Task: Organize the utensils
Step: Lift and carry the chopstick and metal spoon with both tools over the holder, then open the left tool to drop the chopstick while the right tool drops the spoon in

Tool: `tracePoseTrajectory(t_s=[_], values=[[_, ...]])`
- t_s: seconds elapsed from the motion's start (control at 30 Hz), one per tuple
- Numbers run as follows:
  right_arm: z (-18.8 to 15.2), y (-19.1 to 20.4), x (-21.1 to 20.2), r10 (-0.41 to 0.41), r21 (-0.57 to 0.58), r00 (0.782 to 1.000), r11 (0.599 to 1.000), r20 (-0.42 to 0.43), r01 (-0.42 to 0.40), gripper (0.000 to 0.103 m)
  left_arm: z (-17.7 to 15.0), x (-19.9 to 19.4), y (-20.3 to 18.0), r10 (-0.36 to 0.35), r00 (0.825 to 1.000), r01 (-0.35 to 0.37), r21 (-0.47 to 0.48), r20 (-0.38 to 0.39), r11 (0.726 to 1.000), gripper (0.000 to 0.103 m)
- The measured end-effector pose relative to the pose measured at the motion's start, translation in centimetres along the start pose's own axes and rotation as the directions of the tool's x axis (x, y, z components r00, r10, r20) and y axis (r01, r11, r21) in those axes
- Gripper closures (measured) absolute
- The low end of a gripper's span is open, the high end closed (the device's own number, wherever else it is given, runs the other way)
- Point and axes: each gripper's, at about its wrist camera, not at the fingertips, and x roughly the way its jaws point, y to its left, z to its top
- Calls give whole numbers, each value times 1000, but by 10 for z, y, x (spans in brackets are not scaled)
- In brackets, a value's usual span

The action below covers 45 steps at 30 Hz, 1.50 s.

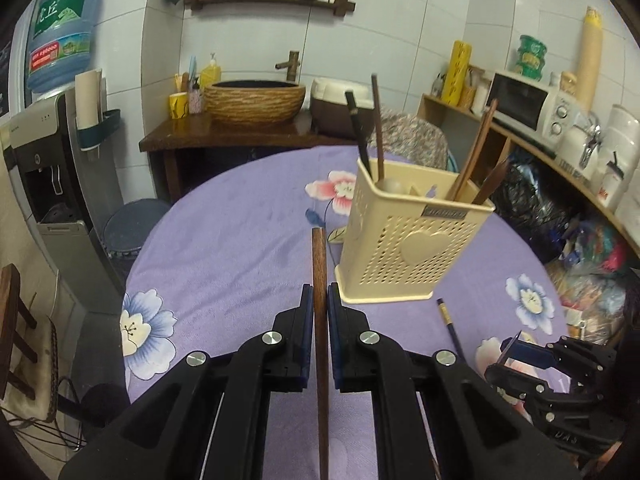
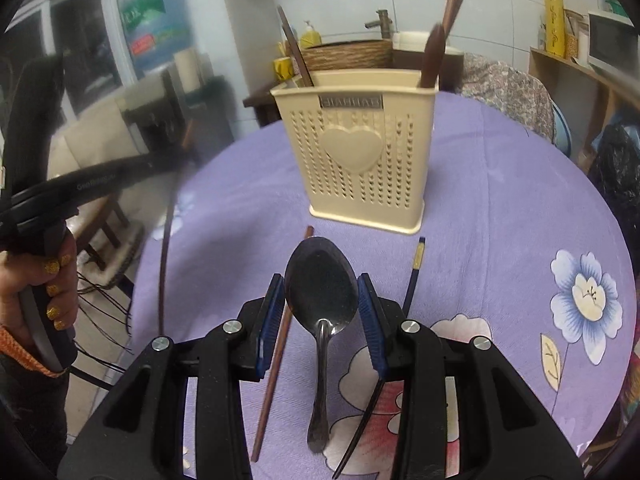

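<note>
Evidently the left gripper (image 1: 319,300) pinches a brown chopstick (image 1: 319,264) lengthwise between its pads, tip aimed beside the cream holder (image 1: 408,240) for dropping in. The right gripper (image 2: 321,292) spreads around the spoon (image 2: 322,280) lying on the tablecloth (image 2: 500,208), not yet clamped.

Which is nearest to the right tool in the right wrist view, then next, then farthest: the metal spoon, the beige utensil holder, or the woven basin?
1. Metal spoon: its bowl sits between the fingers of the right tool.
2. Beige utensil holder: straight ahead, standing on the purple tablecloth.
3. Woven basin: behind the holder, off the table by the wall.
</note>
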Motion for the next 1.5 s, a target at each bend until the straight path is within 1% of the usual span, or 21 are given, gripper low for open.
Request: tracePoseTrajectory(t_s=[0.1,0.2,0.33,0.4,0.57,0.77,0.87,0.93,1.03,1.13,1.2,1.3,1.37,1.43,1.5], values=[[7,-2,-11,39,1,999,999,8,-39,65,6,-9,0,-22,1000,22,1,14,1000,95],[11,-4,-15,60,3,998,998,13,-61,65,10,-17,-3,-29,999,28,11,28,1000,95],[14,-6,-18,70,7,997,998,21,-70,65,15,-25,-5,-55,998,55,7,44,998,95],[15,-5,-21,74,7,997,997,26,-75,65,18,-29,-7,-55,997,54,14,59,998,95],[13,-7,-24,85,5,996,996,35,-85,65,21,-30,-9,-77,995,76,20,62,997,95],[19,-8,-32,105,-4,992,994,72,-105,65,31,-39,-12,-93,992,91,30,82,995,95],[38,-4,-42,105,-33,988,994,116,-102,65,47,-50,-13,-111,987,108,34,112,994,95],[55,-1,-52,95,-53,983,995,159,-88,65,63,-63,-17,-126,980,122,38,156,992,95],[88,2,-65,75,-86,972,995,225,-57,65,92,-83,-24,-145,959,141,36,245,989,95],[126,2,-78,54,-91,953,995,298,-28,65,124,-99,-35,-157,930,155,30,332,987,95],[150,2,-84,18,-92,935,996,353,15,65,146,-103,-43,-141,913,142,27,384,990,95],[175,0,-82,-9,-77,915,996,403,44,65,168,-95,-49,-114,894,125,5,433,992,95],[182,-2,-75,-34,-78,909,994,416,73,65,174,-82,-51,-97,891,112,-8,445,994,95],[184,-4,-60,-56,-82,907,992,418,99,65,177,-60,-53,-84,907,106,-30,413,994,95],[181,-4,-43,-78,-94,909,987,410,127,65,170,-39,-56,-71,919,92,-36,387,995,95]])
